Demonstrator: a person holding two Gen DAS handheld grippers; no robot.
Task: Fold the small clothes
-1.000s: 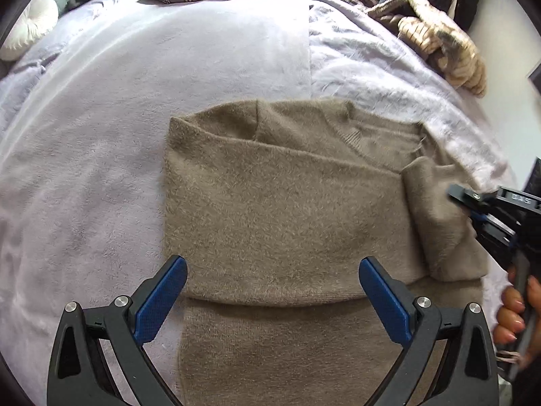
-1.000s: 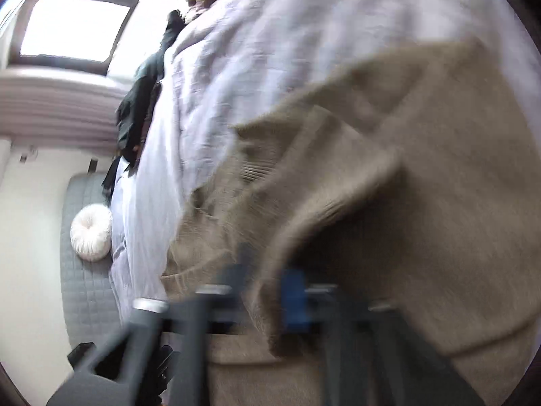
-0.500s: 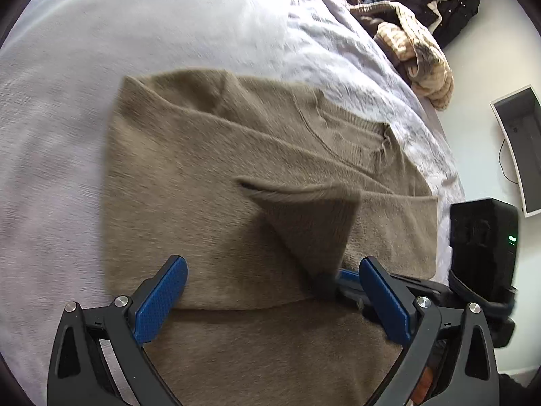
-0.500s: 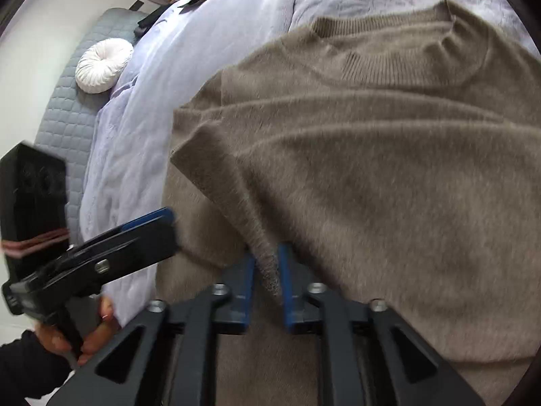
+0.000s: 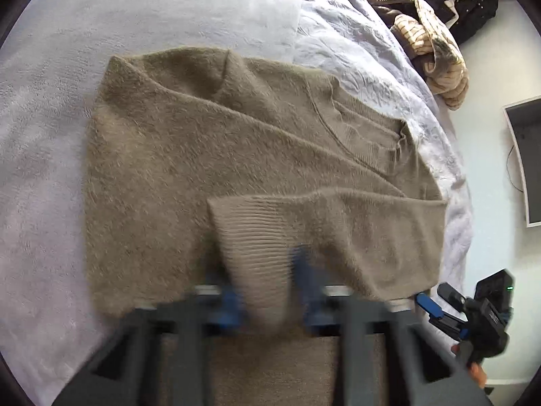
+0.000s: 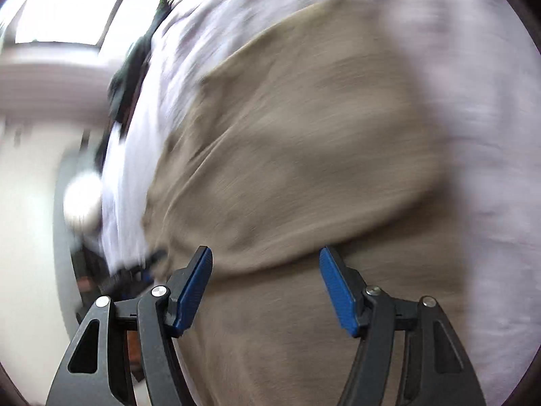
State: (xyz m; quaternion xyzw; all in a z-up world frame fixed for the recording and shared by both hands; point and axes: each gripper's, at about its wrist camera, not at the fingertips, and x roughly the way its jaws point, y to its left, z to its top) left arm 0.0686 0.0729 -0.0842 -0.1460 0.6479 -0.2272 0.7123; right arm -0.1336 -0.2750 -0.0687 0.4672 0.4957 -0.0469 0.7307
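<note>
A fuzzy olive-brown sweater lies flat on the bed, neckline toward the upper right. One sleeve is folded across its body, and the ribbed cuff points at my left gripper. That gripper is blurred, its jaws closing with the cuff pinched between the blue pads. My right gripper hovers over the sweater, its jaws opening with nothing between them. The left wrist view shows it off the sweater's lower right corner, held by a hand.
The bed has a pale lavender cover. A striped beige garment and dark clothes lie at its far right corner. A screen hangs on the right wall. The blurred right wrist view shows a round white cushion.
The right gripper carried the sleeve across the sweater, let go and drew back to the right, jaws spread. The left gripper lowered and went from wide open to closed on the cuff.
</note>
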